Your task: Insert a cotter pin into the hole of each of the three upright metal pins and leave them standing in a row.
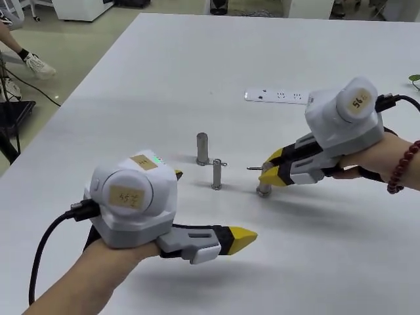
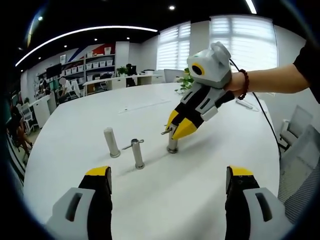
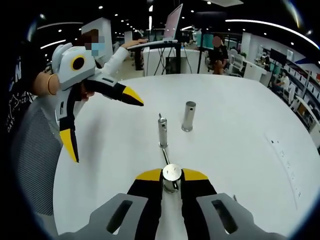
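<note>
pinching cotter pin (image 1: pixel 254 168), apparently, right hand-held gripper (image 1: pixel 268 167), far from table edge (image 1: pixel 92 82).

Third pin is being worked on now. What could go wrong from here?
1. The right gripper has its fingers around the top of the third pin, and a cotter pin pokes out sideways. Pulling away crooked could tip this freestanding pin.
2. The middle pin stands close by, so a sideways sweep might knock it over.
3. The far pin shows no cotter pin and could be missed.
</note>
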The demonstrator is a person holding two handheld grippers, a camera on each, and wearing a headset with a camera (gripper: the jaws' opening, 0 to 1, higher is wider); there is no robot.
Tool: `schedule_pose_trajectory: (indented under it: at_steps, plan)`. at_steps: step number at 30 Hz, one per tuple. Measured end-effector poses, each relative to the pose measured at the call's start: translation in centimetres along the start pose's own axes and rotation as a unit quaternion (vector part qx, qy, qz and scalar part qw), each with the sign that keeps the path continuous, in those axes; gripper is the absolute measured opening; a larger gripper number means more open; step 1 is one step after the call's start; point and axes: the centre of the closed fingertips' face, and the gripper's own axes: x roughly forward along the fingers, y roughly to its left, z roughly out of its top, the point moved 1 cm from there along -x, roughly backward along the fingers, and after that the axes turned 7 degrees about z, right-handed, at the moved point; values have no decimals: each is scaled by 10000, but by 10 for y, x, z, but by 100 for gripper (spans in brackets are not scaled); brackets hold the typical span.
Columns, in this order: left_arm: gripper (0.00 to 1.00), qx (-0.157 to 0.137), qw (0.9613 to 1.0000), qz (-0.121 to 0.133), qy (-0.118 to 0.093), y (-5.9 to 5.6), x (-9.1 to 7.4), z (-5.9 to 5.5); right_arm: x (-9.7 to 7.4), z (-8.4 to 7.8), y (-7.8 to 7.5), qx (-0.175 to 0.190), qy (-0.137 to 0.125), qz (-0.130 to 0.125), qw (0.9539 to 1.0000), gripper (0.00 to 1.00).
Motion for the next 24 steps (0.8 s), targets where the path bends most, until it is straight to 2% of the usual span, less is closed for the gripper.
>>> schedule_pose_trajectory:
  at_steps: [7, 21, 24]
  plan:
    - [94, 4, 10000, -14, 20, 0, 0, -2, 3, -2, -4, -16, 43, 9, 10000, 8]
    - [94, 30, 9999, -43, 93, -1, 1, -6, 4, -1, -5, 56, -62, 108, 9999, 9]
    - [94, 34, 9999, -66, 112, -2, 2, -7, -1, 10, -4, 15, -335, 91, 9994, 11]
